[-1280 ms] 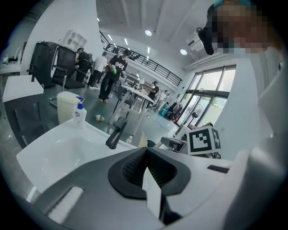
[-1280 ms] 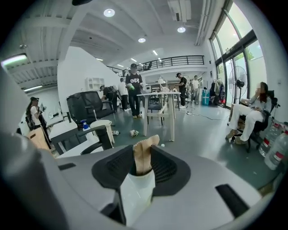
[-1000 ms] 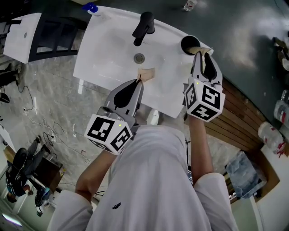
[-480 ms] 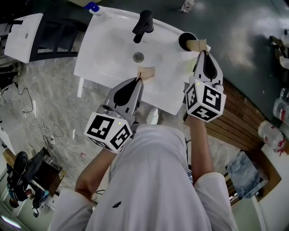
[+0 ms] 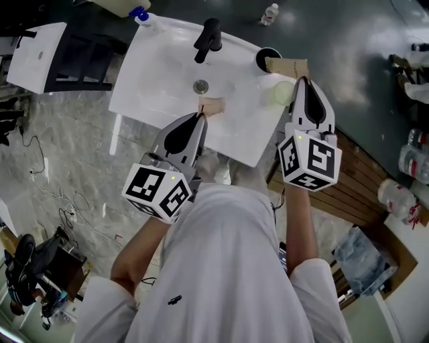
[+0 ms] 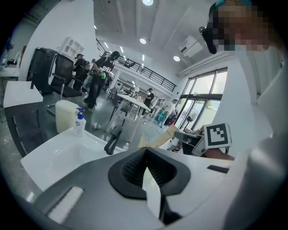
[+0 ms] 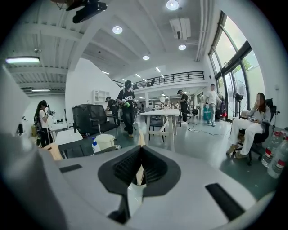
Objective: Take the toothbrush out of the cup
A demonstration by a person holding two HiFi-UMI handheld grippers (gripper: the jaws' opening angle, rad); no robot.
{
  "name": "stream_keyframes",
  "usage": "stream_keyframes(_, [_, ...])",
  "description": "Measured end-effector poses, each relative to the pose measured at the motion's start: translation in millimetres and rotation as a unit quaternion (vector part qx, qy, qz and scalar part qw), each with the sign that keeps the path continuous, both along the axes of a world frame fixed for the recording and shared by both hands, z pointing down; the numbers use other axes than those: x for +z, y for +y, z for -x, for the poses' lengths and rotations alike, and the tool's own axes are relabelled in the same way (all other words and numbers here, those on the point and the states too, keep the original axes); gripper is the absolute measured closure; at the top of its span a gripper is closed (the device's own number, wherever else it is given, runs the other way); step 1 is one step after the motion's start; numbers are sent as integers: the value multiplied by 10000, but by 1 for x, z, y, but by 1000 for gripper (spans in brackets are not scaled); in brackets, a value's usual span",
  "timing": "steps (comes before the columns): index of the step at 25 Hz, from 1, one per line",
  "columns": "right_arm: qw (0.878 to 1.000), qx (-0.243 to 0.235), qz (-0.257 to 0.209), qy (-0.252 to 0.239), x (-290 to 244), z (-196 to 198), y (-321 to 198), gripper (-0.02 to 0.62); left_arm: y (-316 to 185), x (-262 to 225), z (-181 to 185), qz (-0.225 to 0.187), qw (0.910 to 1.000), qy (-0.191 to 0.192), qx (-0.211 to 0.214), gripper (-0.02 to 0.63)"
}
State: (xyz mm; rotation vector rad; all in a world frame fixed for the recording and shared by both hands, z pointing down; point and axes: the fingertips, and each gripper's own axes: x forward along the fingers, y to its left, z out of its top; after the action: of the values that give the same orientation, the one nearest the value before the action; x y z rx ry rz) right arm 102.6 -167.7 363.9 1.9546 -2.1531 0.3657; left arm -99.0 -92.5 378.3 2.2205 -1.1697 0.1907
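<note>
A black cup stands at the sink's back right corner. My right gripper hangs just right of the cup's mouth, its tan fingertips lying over the rim. It is shut, and the right gripper view shows a thin tan stick, the toothbrush, pinched between the black pads; in the head view the toothbrush is hidden. My left gripper hovers over the sink's front edge near the drain. Its pads meet at the tip with nothing between them.
The white sink carries a black faucet and a blue-capped soap bottle. A pale green lump lies on the sink by the right gripper. Slatted wood flooring and bottles are at the right.
My right gripper has lifted from over the cup's mouth, so the mouth now shows beside its tips and the pale green lump is uncovered. The left gripper has risen slightly.
</note>
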Motion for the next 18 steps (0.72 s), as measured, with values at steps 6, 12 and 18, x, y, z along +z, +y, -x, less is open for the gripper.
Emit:
stream_keyframes(6, [9995,-163,-269,0,-43,-3,25,589,10,-14,5,-170,9998,4,-60,601])
stream_keyframes(12, [9985,-349,-417,-3,-73,-10,52,589,17,-29,5,-329,9994,19,-106,601])
stream_keyframes(18, [9982,-431,-400,97,-79,-27,80,589,24,-42,0,-481,9988,-16,-116,601])
